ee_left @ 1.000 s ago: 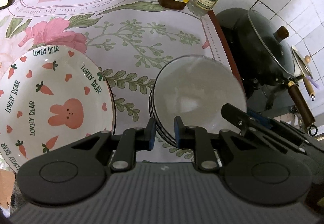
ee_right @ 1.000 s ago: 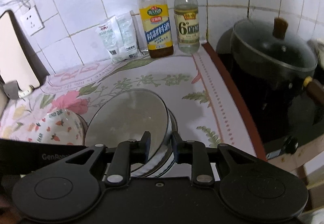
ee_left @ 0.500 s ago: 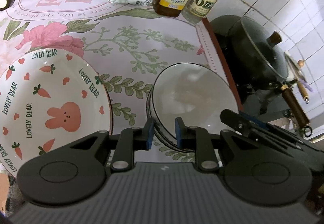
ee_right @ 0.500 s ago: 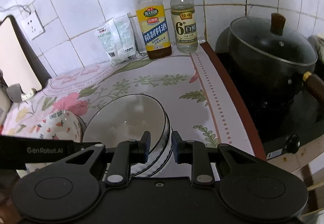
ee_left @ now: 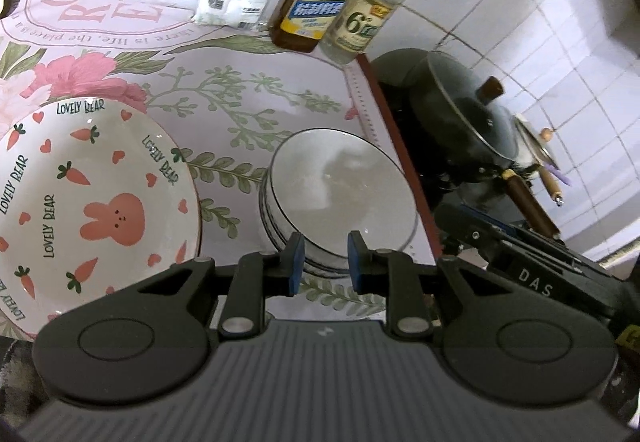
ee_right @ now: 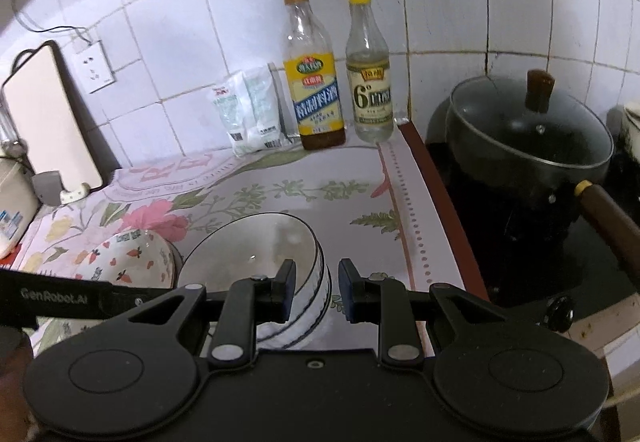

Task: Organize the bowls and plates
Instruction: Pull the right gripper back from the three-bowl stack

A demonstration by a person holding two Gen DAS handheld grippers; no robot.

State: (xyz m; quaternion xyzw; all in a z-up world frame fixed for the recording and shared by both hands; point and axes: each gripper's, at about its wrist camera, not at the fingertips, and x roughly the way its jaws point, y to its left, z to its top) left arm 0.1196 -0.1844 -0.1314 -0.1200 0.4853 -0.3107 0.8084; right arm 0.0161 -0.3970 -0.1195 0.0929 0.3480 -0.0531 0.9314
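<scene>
Right wrist: hand-held gripper (ee_right: 316,292) over stacked bowls (ee_right: 276,270).

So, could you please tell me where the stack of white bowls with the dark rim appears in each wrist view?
Left wrist: the stack of white bowls sits centre frame, just beyond the left gripper, right of the carrot plate.
Right wrist: the stack sits lower centre, its right wall between the fingers of the right gripper.
Shared landmark: the yellow-label bottle at the tiled wall.

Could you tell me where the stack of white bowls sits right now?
The stack of white bowls sits on the floral cloth, right of the bunny plate and just left of the stove's edge, near both grippers' fingertips.
</scene>
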